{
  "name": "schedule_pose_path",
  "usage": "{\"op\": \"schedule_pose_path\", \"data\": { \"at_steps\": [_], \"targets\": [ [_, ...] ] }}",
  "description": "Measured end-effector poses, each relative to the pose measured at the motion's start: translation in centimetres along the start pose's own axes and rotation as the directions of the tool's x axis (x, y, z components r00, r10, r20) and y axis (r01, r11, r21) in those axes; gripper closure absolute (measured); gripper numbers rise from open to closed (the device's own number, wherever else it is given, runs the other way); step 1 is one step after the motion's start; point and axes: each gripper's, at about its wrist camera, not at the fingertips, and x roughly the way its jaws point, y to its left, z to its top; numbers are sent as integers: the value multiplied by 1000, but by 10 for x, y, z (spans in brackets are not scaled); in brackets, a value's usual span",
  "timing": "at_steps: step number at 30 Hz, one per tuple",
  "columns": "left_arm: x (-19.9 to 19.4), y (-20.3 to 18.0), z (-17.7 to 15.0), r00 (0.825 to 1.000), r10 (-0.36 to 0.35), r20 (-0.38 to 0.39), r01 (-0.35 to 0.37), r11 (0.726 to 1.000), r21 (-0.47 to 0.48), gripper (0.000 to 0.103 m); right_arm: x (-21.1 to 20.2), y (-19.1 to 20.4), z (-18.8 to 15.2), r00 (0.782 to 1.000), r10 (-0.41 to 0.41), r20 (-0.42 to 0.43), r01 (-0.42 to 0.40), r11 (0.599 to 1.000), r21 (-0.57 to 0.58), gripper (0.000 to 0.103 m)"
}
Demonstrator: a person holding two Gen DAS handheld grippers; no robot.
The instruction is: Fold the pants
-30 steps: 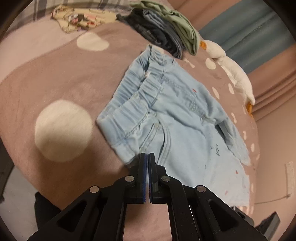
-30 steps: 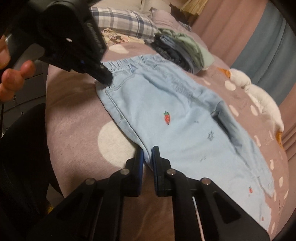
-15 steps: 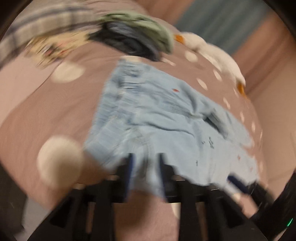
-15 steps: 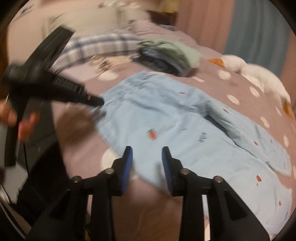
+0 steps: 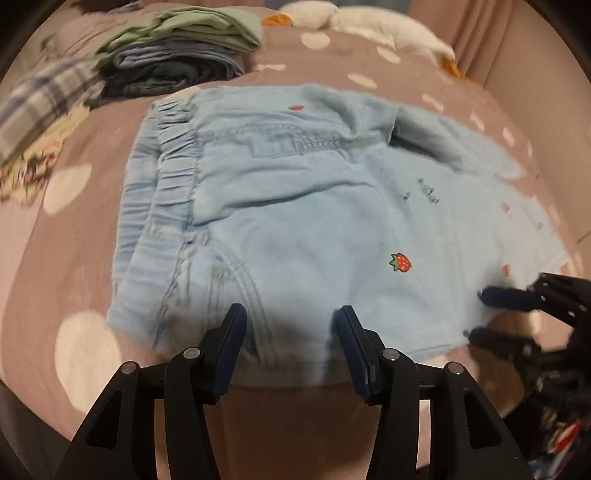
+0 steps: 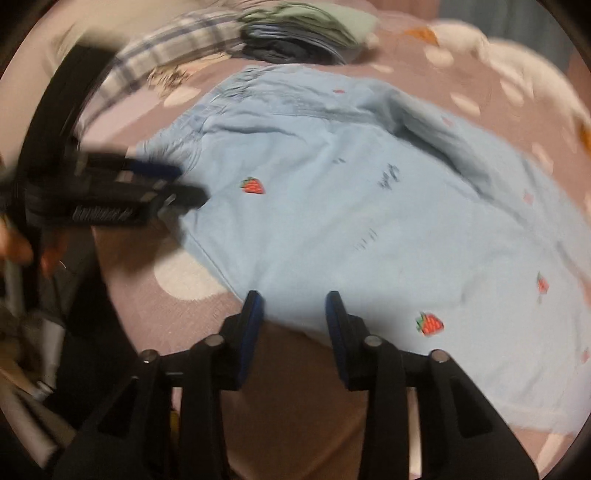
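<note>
Light blue pants point(image 5: 295, 221) with strawberry patches lie spread on the mauve dotted bedspread point(image 5: 74, 258), waistband to the left, legs running right. My left gripper point(image 5: 290, 317) hovers over the near edge by the pocket seam, its jaws opening; cloth lies under the gap and the pads do not press it. My right gripper point(image 6: 293, 301) stands over the near edge of the pants point(image 6: 351, 221) farther along the leg, jaws also opening, pads clear of the cloth. Each gripper shows in the other's view: the right gripper point(image 5: 495, 314) and the left gripper point(image 6: 177, 181).
A stack of folded clothes point(image 5: 177, 55) sits behind the waistband, with a plaid pillow point(image 5: 40, 99) to its left. A white plush goose point(image 5: 369, 26) lies at the far right of the bed. A person's hand point(image 6: 14, 247) holds the left gripper's handle.
Both grippers were shut at the pants' near edge and now stand open, the cloth let go. Both views have rolled, and the hands have shifted sideways along the edge.
</note>
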Motion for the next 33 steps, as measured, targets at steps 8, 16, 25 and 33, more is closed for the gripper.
{"op": "schedule_pose_path", "data": {
  "at_steps": [8, 16, 25, 33],
  "targets": [
    [-15, 19, 47, 996, -3, 84, 10, 996, -90, 52, -14, -45, 40, 981, -134, 140, 122, 989, 88, 56],
    [24, 17, 116, 994, 40, 100, -38, 999, -24, 52, 2, -123, 122, 958, -194, 212, 145, 963, 228, 56],
    [66, 39, 138, 998, 55, 36, -55, 998, 17, 52, 75, -157, 140, 959, -265, 101, 249, 957, 146, 56],
    [27, 90, 158, 975, 183, 124, -180, 983, -36, 49, 50, -250, 159, 842, -539, -23, 528, 816, 236, 46]
  ]
}}
